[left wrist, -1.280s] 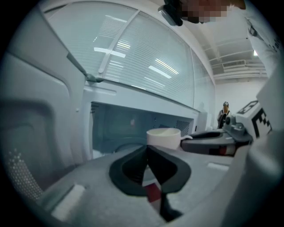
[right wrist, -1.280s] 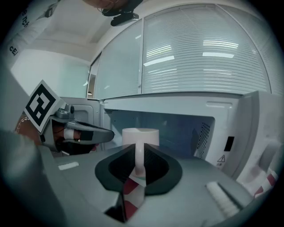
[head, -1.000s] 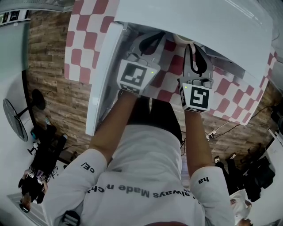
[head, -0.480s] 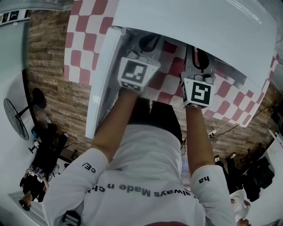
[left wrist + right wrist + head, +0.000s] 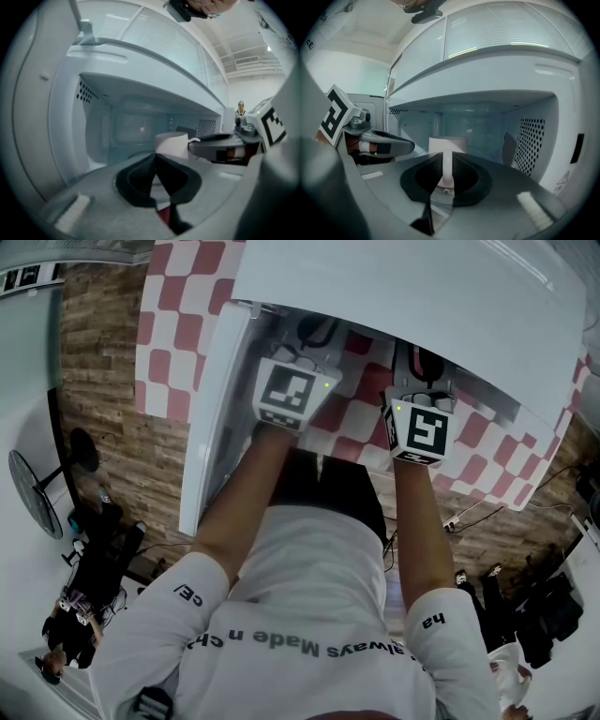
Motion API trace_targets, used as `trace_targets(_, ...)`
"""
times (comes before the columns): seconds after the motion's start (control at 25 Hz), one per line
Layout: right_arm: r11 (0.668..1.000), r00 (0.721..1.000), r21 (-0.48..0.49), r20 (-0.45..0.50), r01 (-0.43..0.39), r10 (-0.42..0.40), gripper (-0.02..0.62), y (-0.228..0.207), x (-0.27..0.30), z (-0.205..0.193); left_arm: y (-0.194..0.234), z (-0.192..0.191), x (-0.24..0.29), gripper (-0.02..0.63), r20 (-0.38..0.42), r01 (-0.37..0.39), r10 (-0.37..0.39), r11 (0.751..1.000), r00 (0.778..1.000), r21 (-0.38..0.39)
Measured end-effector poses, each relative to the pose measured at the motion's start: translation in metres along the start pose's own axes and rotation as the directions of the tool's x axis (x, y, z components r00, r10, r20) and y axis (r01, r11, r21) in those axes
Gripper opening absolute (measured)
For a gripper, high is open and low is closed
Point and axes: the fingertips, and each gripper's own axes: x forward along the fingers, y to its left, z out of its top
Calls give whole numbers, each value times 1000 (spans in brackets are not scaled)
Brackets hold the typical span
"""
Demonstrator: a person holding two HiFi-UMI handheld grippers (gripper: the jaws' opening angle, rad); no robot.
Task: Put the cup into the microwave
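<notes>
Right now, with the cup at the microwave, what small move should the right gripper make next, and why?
Probably lower the cup onto the microwave floor before opening. The right gripper is shut on its handle, the cup is inside the open cavity, and whether its base rests there can't be seen.

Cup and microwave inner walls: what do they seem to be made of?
The cup looks like glazed white ceramic: it is opaque and smooth, with a thick handle, though plastic cannot be excluded. The microwave inner walls look like painted sheet metal with a pale glossy finish: they show soft reflections, and one side wall has punched holes.
</notes>
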Motion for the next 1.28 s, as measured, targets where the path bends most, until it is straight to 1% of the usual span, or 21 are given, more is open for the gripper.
trace_targets(0.2, 1000, 1000, 1, 9, 6, -6, 41, -4, 3, -2, 0, 0, 3, 3, 6, -4, 4, 1000, 1000, 3)
trace_targets(0.68, 1000, 1000, -4, 18, 0, 0, 41, -2, 6, -6, -4, -11, 3, 3, -7, -5, 5, 1000, 1000, 23)
trace_targets(0.8, 1000, 1000, 3, 11, -6, 6, 41, 1, 7, -9, -6, -12, 2, 4, -11, -1, 2, 999, 1000, 33)
trace_targets(1.0, 1000, 1000, -7, -4, -14, 14, 44, 5, 5, -13, -10, -10, -4, 3, -16, -6, 6, 1000, 1000, 27)
trace_targets(1.28, 1000, 999, -11, -47, -22, 22, 48, 8, 1, -25, -7, -6, -14, 3, -28, -30, 30, 999, 999, 22)
